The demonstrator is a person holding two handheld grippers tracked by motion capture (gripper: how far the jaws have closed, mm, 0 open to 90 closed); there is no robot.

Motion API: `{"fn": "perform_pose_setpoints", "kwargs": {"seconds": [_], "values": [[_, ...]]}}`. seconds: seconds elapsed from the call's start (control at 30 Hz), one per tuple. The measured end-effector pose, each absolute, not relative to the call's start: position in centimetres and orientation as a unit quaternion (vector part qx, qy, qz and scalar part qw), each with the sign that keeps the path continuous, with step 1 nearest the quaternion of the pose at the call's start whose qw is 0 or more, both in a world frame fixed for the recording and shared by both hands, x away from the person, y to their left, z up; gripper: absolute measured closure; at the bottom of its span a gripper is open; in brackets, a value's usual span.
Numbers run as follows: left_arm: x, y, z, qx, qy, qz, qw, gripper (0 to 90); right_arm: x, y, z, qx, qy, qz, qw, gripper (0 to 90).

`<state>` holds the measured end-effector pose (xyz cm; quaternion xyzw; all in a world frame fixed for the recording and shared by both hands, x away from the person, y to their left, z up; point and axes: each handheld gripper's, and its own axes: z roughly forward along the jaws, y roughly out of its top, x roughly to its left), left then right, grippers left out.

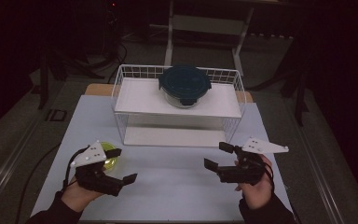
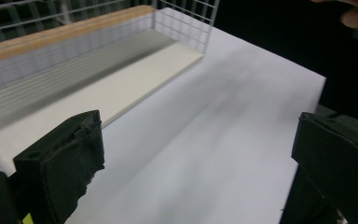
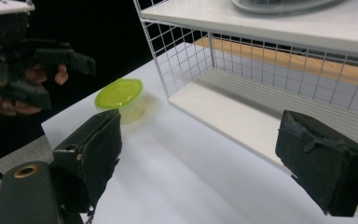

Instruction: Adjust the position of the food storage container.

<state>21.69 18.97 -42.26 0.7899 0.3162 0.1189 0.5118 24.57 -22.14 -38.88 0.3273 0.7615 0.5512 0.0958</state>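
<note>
Yellow-green container (image 1: 108, 157) on table (image 1: 177, 186), just beside left gripper (image 1: 120, 166); jaws wide apart, empty. Right gripper (image 1: 218, 156) well apart, likewise spread, holding nothing.

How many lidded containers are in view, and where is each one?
2. The round container with a dark lid stands on the upper shelf of the wire rack. The small container with a green lid stands on the table, beside the left gripper.

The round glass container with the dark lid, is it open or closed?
Closed: the dark lid sits flat over the round glass container on the white shelf.
</note>
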Motion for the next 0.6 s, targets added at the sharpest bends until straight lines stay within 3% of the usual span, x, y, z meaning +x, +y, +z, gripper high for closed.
{"fn": "perform_pose_setpoints", "kwargs": {"seconds": [0.17,0.2,0.3,0.6], "values": [[21.4,21.0,-42.5,0.787,0.330,0.131,0.505,4.5,23.6,-23.0,-39.6,0.329,0.757,0.555,0.104,14.0],[21.3,21.6,-42.7,0.785,0.334,0.135,0.505,11.2,23.4,-23.3,-39.8,0.331,0.756,0.554,0.106,14.0],[21.3,23.1,-43.1,0.777,0.351,0.135,0.504,17.1,22.7,-24.0,-40.5,0.339,0.753,0.554,0.103,14.0],[21.6,27.5,-44.8,0.760,0.401,0.153,0.488,52.1,21.2,-26.4,-42.3,0.355,0.742,0.559,0.102,14.1]]}}
